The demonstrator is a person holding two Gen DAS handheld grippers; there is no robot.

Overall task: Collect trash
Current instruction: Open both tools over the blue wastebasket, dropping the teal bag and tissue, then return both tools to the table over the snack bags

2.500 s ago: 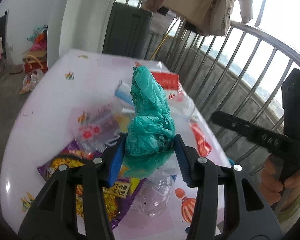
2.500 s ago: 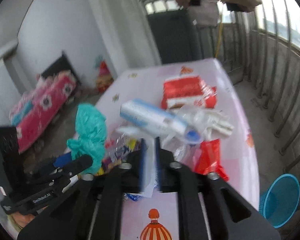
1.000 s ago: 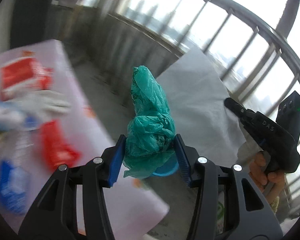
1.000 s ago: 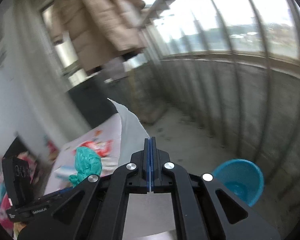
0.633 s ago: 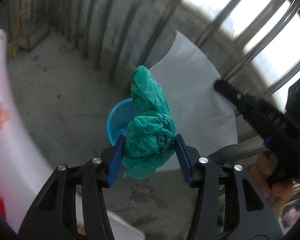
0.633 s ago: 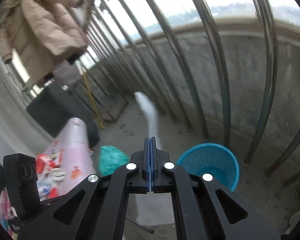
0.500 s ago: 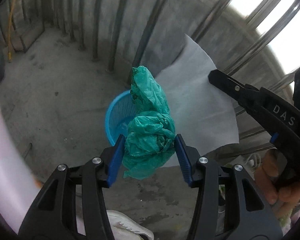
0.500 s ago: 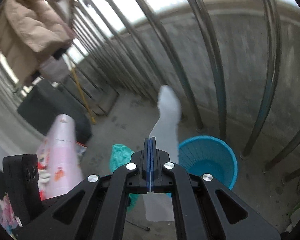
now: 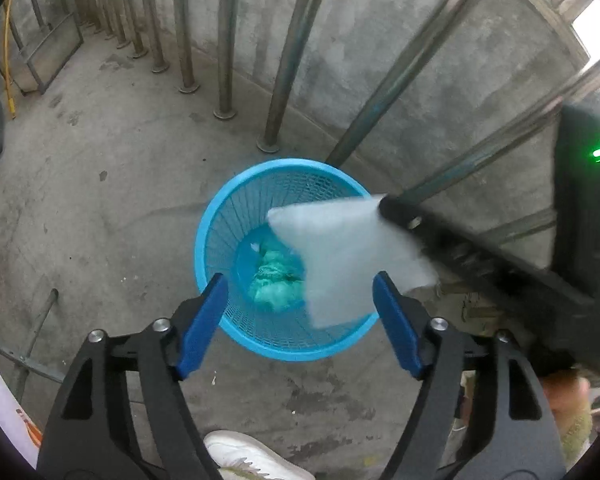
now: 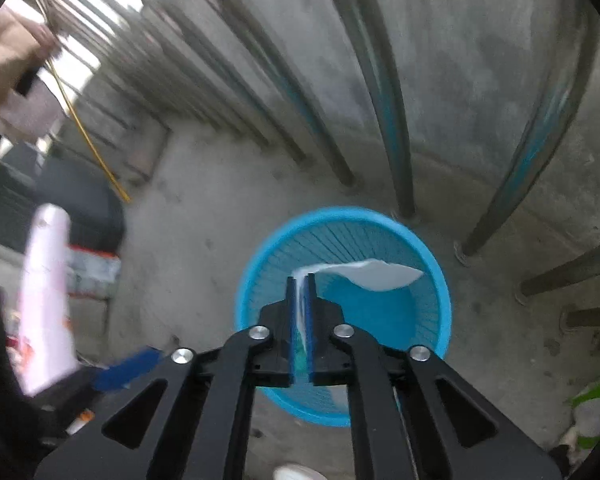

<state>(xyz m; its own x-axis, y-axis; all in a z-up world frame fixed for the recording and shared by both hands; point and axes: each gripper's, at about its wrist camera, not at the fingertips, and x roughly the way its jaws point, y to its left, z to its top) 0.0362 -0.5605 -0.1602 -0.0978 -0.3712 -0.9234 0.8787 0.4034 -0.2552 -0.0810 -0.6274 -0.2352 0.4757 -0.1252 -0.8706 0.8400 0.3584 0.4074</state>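
While the left gripper (image 9: pixel 298 316) is held wide open and empty over the blue basket (image 9: pixel 220 216) containing the green bag (image 9: pixel 276 280), the white sheet (image 10: pixel 374 274) is pinched by the nearly closed right gripper (image 10: pixel 300 294).

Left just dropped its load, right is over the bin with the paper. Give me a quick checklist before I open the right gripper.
1. Green bag lies in the blue basket: ok.
2. Left gripper open and empty: ok.
3. White paper between the right gripper fingers: ok.
4. Paper hangs over the basket mouth in both views: ok.
5. Whole sheet inside the rim line: cannot tell, motion blur.
6. Left gripper clear of the paper's fall: cannot tell.
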